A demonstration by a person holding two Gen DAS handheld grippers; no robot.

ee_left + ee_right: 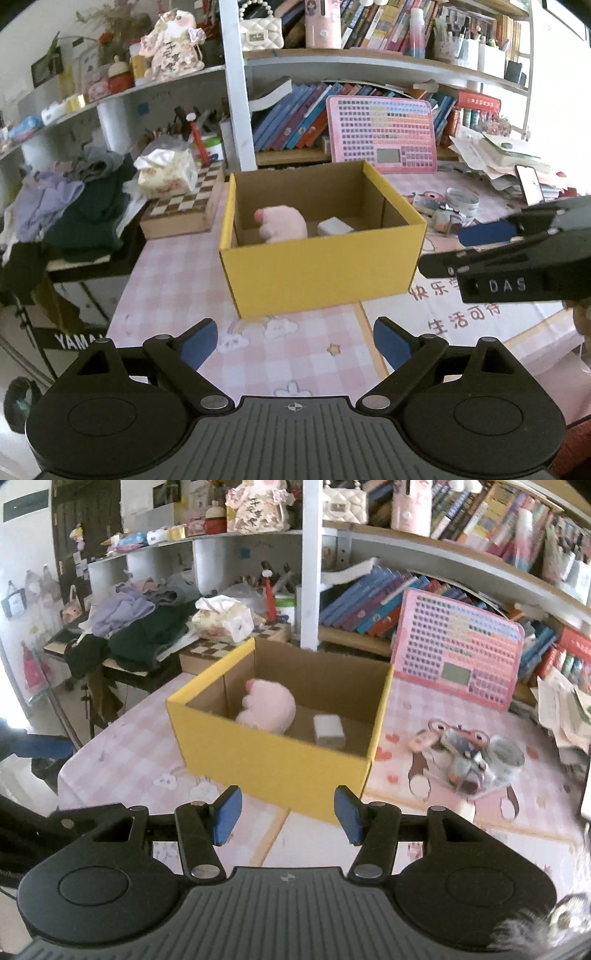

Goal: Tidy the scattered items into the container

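A yellow cardboard box (321, 273) sat mid-frame on a pink checked tablecloth (173, 280), just beyond both tools. Inside lay a pink plush toy (282, 223) and a small white block (334, 226). The left gripper (295, 343) gaped wide, empty. The right gripper (288, 818) stood partly open, holding nothing. A patterned pouch (465, 753) lay right of the box.
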